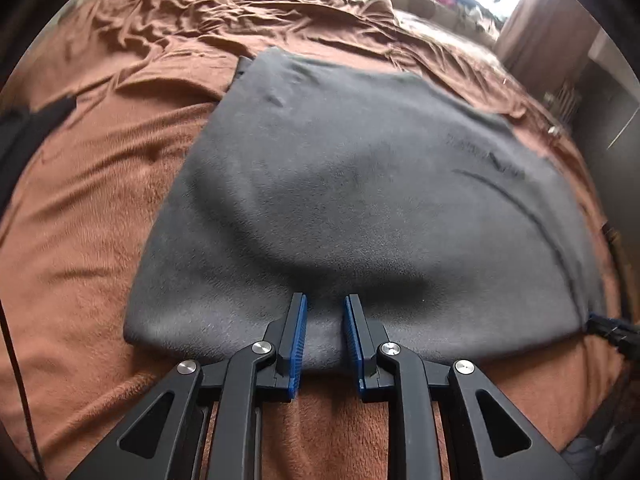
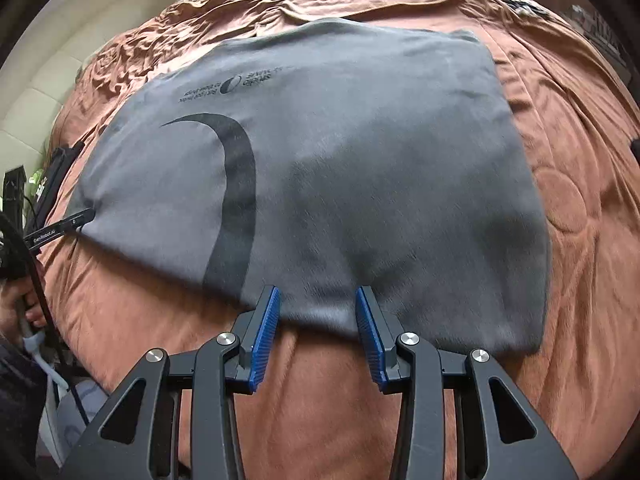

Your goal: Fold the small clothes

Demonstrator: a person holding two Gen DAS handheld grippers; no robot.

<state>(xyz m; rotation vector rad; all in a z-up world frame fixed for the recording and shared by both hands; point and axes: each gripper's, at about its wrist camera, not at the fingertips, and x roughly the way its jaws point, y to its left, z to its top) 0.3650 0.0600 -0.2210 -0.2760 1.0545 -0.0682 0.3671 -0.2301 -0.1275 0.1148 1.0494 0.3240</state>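
Jaws of left gripper (image 1: 325,334) narrow, near hem of grey garment (image 1: 360,184) pinched between blue pads. Jaws of right gripper (image 2: 316,322) spread wider, garment edge between pads, contact not clear (cannot tell if it grips). Garment lies flat on brown blanket (image 2: 580,200) on bed, dark curved print (image 2: 236,184) facing up.

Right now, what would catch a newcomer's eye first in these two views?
A grey T-shirt with a dark curved print, spread flat across a rumpled rust-brown blanket. At its near hem, the left gripper pinches a bunched ridge of cloth, while the right gripper straddles the edge.
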